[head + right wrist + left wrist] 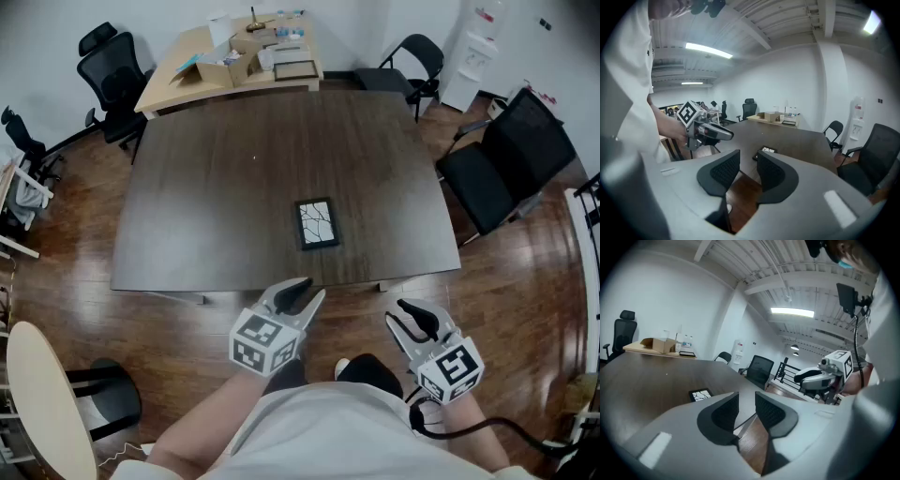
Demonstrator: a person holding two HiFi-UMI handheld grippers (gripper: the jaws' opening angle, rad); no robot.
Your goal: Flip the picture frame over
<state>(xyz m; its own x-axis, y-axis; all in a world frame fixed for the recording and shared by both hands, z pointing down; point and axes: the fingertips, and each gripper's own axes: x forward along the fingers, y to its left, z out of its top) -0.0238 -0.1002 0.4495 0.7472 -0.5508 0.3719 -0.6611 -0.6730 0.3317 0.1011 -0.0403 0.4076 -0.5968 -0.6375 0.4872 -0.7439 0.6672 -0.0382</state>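
Note:
The picture frame (pixel 316 223) lies flat near the front edge of the dark table (pixel 216 187). It has a black border, and its white face with a black crack pattern points up. Both grippers hover off the table, in front of its near edge and above the wooden floor. My left gripper (pixel 302 296) is open and empty, just short of the frame. My right gripper (pixel 413 315) is open and empty too, further right. In the left gripper view the frame (pixel 701 394) shows beyond the parted jaws (pixel 746 401). The right gripper view shows the frame (pixel 767 151) past its jaws (pixel 748 159).
A light wooden table (pixel 178 70) at the back holds cardboard boxes, bottles and a second frame (pixel 294 68). Black office chairs stand at the right (pixel 506 155), back right (pixel 412 61) and back left (pixel 108 66). A pale round tabletop (pixel 37 403) is at the lower left.

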